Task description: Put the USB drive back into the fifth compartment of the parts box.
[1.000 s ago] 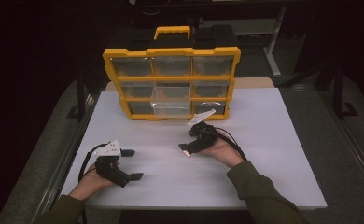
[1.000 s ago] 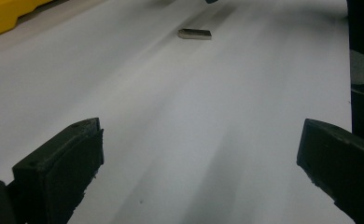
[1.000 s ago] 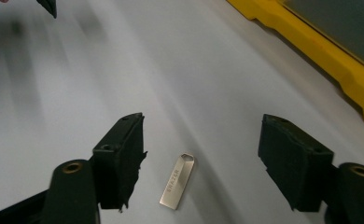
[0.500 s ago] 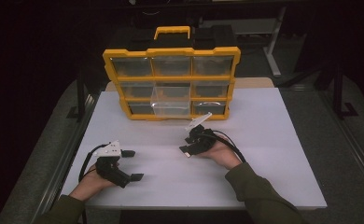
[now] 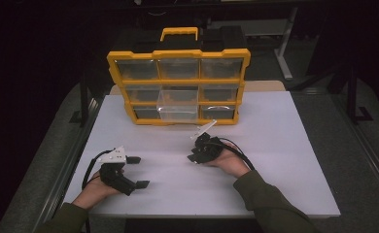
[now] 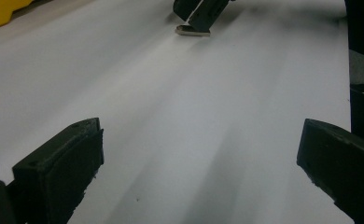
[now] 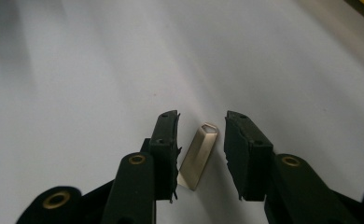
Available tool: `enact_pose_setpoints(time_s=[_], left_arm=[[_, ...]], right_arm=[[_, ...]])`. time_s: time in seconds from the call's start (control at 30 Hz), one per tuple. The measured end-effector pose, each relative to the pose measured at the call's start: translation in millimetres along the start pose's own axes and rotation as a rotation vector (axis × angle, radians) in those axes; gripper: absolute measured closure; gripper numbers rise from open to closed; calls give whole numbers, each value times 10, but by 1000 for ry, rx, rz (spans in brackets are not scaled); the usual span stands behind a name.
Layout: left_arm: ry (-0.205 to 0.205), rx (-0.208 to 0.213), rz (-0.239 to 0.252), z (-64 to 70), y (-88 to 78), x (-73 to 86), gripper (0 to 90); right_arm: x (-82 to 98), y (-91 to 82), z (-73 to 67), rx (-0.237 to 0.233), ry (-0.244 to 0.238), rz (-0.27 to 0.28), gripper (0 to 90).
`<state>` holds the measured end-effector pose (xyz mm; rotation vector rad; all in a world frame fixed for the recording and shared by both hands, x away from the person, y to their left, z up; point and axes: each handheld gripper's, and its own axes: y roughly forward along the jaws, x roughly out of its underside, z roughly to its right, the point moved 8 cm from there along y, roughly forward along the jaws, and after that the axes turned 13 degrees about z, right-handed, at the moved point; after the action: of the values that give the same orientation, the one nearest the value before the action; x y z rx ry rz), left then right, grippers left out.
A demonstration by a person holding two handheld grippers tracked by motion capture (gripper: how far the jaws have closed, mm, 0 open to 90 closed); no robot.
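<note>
On the white table (image 5: 284,160), the right tongs (image 7: 201,140) are partly open, jaws straddling a small flat silver metal stick (image 7: 198,156) with a looped end. The stick lies on the table near the middle, its lower corner seeming to touch one jaw, the other jaw apart from it, so it is not gripped. In the right gripper view its long axis runs from 7 o'clock to 1 o'clock, looped end toward 1. The left tongs (image 5: 137,171) gape wide and hold nothing. A yellow compartment organizer with clear drawers (image 5: 178,87) stands at 12 o'clock.
</note>
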<state>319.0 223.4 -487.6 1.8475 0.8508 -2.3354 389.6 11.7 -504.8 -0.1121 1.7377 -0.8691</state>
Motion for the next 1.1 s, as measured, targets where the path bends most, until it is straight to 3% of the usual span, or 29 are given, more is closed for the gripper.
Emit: enact_pose_setpoints(time_s=[0.47,0.67,1.1], left_arm=[[2,3,-5,5,3,9,0],[2,3,-5,7,3,8,0],[2,2,-4,9,5,7,0]], right_arm=[[53,19,-12,-10,-18,-28,684],[59,22,-15,20,-52,-35,736],[60,21,-10,34,-52,-38,780]])
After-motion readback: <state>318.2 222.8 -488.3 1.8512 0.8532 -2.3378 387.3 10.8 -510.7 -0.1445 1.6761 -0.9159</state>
